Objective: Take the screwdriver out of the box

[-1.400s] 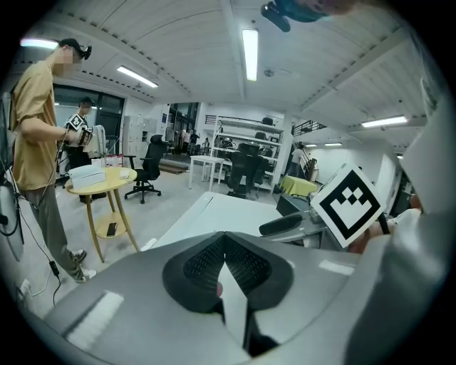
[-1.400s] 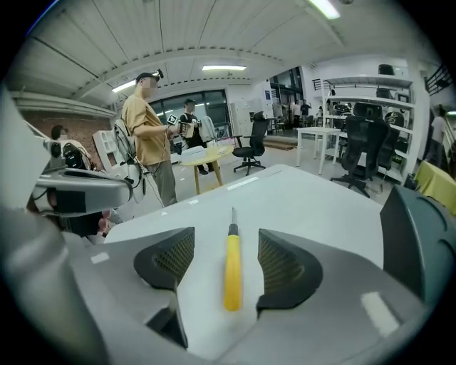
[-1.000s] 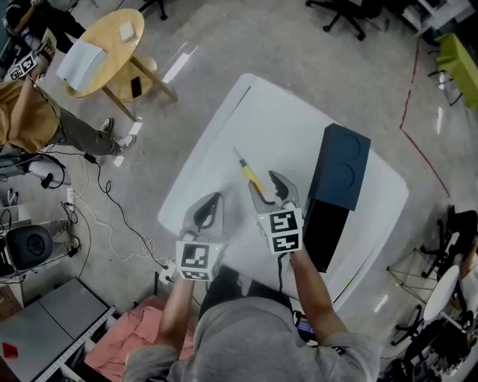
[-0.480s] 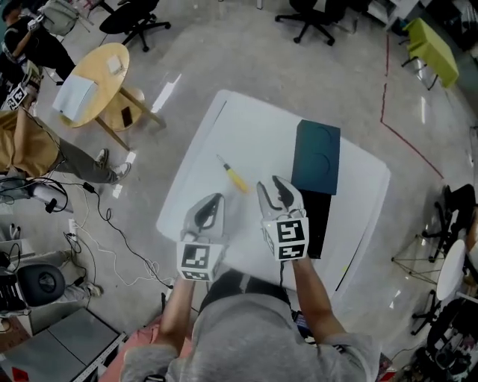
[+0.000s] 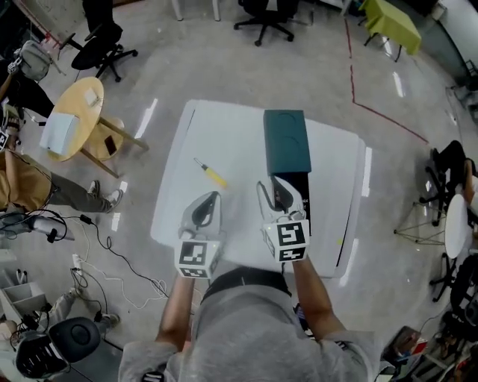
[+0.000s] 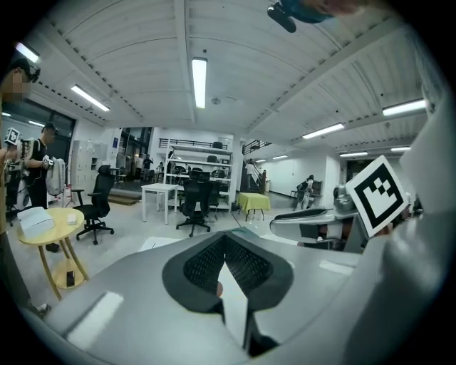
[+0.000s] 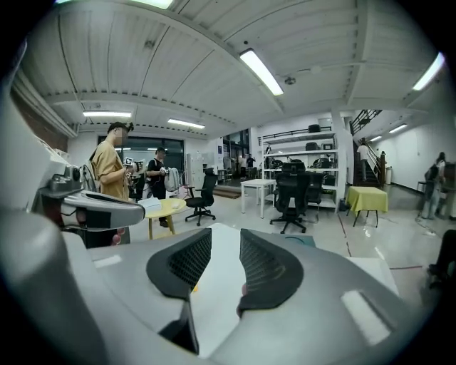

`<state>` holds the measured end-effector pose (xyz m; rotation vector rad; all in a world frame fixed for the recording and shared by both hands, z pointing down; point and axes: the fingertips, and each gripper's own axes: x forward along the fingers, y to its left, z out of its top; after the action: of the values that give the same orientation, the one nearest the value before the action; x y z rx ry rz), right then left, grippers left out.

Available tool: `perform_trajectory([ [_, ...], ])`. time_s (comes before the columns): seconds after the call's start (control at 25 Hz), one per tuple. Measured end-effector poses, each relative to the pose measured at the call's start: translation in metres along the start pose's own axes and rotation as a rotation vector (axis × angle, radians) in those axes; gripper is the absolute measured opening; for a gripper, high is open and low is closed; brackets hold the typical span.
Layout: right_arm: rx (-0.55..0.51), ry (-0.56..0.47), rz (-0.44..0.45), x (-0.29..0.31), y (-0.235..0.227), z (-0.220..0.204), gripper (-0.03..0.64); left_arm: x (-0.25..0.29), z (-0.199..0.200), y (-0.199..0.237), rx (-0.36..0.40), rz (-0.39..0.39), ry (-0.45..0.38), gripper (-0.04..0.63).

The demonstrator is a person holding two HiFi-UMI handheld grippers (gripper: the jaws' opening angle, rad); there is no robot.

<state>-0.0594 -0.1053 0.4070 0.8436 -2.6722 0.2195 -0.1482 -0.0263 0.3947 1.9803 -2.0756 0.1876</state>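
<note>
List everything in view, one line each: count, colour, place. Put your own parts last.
white table: one, white, centre, under both grippers.
screwdriver: one, yellow handle, lying on the white table left of the box, outside it.
box: one, dark teal top and black lower part, on the white table's right half.
round table: one, wooden, on the floor far left.
office chairs: at least two, black, on the far floor.
green table: one, lime, far right.
floor line: one, red, right of the white table.
person: one, tan clothes, left edge.
left gripper: one, grey, jaws together, empty.
right gripper: one, grey, beside the box, jaws apart after just closing partway, nothing between them.
</note>
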Motion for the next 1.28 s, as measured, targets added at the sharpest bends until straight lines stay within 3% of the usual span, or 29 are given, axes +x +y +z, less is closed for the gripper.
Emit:
perform_trajectory([
  [0.6, 0.02, -0.082, -0.224, -0.097, -0.019, 0.0, 0.032, -0.017, 0.016, -0.056, 0.066, -0.162, -0.036, 0.012],
  [1.28, 0.029, -0.062, -0.325, -0.17, -0.01, -0.028, 0.003, -0.052, 0.004, -0.089, 0.092, -0.237, -0.029, 0.012],
])
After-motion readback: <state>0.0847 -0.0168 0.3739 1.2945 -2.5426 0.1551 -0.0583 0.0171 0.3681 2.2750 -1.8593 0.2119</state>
